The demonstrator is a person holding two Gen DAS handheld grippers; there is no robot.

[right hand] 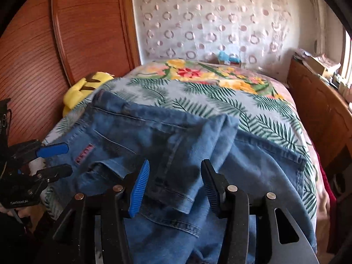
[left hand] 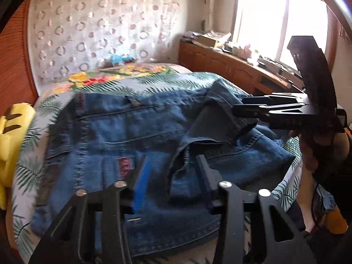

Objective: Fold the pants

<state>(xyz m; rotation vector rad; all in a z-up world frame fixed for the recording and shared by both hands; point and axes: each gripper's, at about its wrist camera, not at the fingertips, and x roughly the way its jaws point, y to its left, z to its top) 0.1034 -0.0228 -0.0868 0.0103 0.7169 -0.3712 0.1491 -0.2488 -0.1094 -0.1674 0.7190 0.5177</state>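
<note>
Left gripper (left hand: 173, 176) fingers parted over jeans (left hand: 123, 132) (folded, rumpled); right gripper (right hand: 176, 184) fingers apart, holding nothing.

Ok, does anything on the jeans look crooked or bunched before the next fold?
Yes. The folded-over leg lies askew across the jeans, its cuff bunched and wrinkled rather than flat, and not lined up with the layer beneath. The lower leg's hem juts out to the right. Both hand-held grippers hover open, gripping nothing.

Blue jeans (right hand: 176, 154), folded on leaf-print bedspread (right hand: 220, 96); right gripper (right hand: 175, 187) above them, jaws apart; yellow plush (right hand: 88, 85) at left.
</note>
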